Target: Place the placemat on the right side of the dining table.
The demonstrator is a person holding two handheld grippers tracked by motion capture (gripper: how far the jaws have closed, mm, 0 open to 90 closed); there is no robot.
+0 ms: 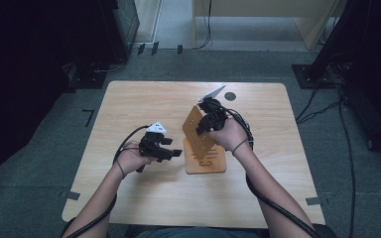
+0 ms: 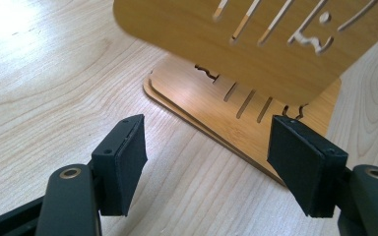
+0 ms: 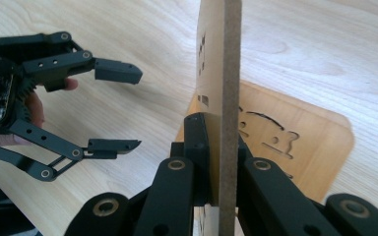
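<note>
The right gripper [image 1: 204, 124] pinches the slotted board [image 1: 197, 131] up above the flat boards [image 1: 213, 162], not yet placed; the left gripper [image 1: 171, 147] waits wide open beside them.

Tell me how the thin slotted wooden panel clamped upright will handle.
The thin slotted wooden panel is probably stiff: its edge runs straight between the right gripper jaws. Likely light. Released, it would probably topple onto the flat wooden base.
</note>
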